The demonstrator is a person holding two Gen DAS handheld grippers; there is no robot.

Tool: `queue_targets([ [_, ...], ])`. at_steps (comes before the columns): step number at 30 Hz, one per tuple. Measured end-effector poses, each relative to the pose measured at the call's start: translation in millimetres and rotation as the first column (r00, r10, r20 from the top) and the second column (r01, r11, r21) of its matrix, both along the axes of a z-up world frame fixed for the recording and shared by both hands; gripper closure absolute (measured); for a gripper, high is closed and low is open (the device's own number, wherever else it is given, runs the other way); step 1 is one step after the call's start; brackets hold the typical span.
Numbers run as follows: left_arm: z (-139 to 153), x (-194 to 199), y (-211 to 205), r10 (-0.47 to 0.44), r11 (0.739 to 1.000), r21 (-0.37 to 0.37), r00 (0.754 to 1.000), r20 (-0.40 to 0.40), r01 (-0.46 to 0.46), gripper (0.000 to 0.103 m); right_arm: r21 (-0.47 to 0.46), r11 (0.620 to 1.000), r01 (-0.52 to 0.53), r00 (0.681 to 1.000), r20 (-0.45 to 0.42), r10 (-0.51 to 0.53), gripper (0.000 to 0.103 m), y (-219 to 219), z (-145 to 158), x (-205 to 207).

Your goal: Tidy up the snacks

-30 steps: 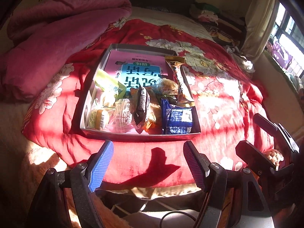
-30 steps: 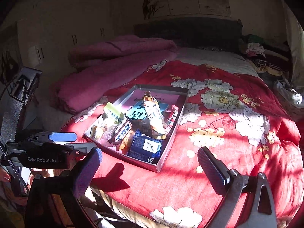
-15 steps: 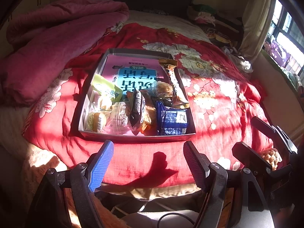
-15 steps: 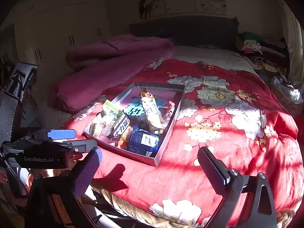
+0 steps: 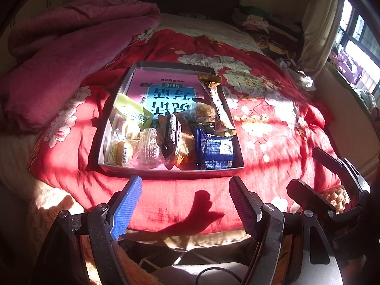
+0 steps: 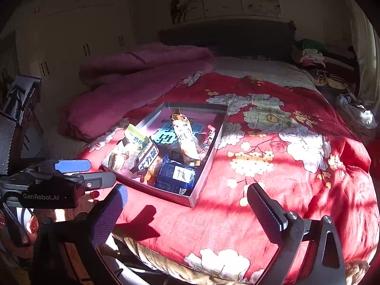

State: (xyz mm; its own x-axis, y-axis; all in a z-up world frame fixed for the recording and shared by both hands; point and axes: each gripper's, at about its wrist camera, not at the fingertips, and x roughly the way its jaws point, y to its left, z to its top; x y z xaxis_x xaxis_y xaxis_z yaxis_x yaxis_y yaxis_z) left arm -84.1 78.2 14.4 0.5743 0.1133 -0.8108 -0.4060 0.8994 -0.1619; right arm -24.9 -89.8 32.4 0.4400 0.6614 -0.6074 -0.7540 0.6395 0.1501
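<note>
A grey tray (image 5: 231,114) of snack packets (image 5: 215,150) sits on a red floral quilt (image 5: 273,128) (sunlit). Both the left claw (image 5: 184,207) and right claw (image 6: 186,210) hover near it at the bed's edge, fingers apart, holding nothing.

We see a shallow grey metal tray (image 5: 111,109) lying flat on the bed, snack packets heaped at its near end: a dark blue foil packet (image 5: 215,150) lying flat, a black wrapper (image 5: 172,134) tilted upright, a long tan packet (image 5: 217,104) against the right wall.
</note>
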Motion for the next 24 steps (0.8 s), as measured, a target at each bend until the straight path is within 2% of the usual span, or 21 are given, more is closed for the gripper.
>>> queue_targets([
  [24, -4.2, 0.9, 4.0, 0.014, 1.000, 0.007, 0.999, -0.029, -0.014, 0.026, 0.004, 1.000, 0.005, 1.000, 0.002, -0.005, 0.001, -2.2, 0.6, 1.7],
])
